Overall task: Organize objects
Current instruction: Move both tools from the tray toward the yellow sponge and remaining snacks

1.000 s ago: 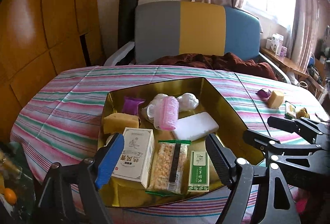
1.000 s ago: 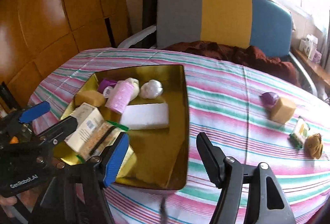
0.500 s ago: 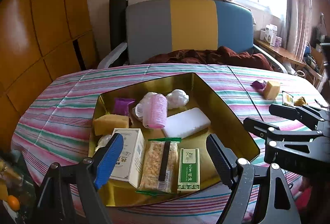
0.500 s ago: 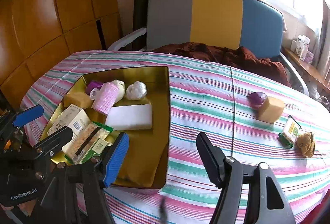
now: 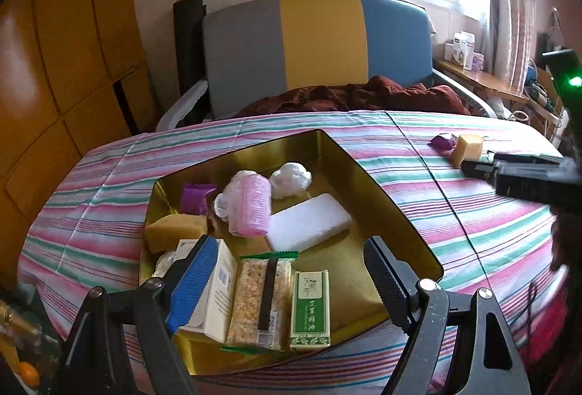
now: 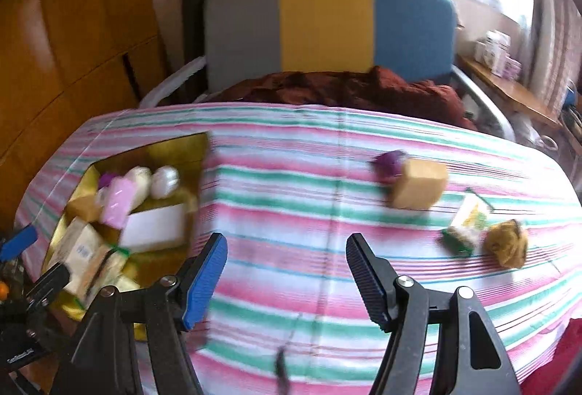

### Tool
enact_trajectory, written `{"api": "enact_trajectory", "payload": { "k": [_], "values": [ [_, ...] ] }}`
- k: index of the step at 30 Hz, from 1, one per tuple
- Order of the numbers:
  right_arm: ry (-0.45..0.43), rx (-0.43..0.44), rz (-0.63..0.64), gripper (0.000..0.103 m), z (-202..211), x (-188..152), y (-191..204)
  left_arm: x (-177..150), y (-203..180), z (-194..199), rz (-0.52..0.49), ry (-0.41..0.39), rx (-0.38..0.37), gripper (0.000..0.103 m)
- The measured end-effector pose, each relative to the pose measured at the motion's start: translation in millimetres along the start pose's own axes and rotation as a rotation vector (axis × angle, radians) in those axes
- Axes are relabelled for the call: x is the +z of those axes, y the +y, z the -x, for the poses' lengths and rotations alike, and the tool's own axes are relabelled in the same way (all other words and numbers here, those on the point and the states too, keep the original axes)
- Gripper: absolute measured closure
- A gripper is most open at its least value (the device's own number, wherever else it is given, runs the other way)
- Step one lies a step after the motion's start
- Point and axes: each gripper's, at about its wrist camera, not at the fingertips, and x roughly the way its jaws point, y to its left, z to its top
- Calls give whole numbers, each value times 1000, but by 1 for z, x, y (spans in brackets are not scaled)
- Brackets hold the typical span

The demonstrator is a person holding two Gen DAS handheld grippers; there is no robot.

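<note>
A gold tray on the striped tablecloth holds a pink roller, a white block, a yellow sponge, a white box, a cereal bar and a green box. My left gripper hovers open over the tray's near end, nothing between its fingers. My right gripper is open above bare cloth right of the tray. Loose on the cloth lie a yellow cube, a purple wrapper, a green-white packet and a brown lump.
A grey, yellow and blue seat back with a dark red cloth stands behind the table. Wooden panels fill the left. A shelf with small boxes sits by the window at the right.
My right gripper has swung to the right, away from the tray toward the loose items; its view is blurred. My left gripper has shifted slightly over the tray. Both stay open.
</note>
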Motion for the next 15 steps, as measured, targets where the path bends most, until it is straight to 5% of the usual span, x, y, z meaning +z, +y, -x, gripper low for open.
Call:
{"api": "enact_trajectory", "payload": {
  "k": [10,15],
  "values": [
    [-24,-186,-125,34,-18,24,-109,12,-27,-14,-60,13,-32,20],
    [-20,-168,-378,34,-26,20,-171,20,-48,-22,-97,20,-68,19]
  ]
}}
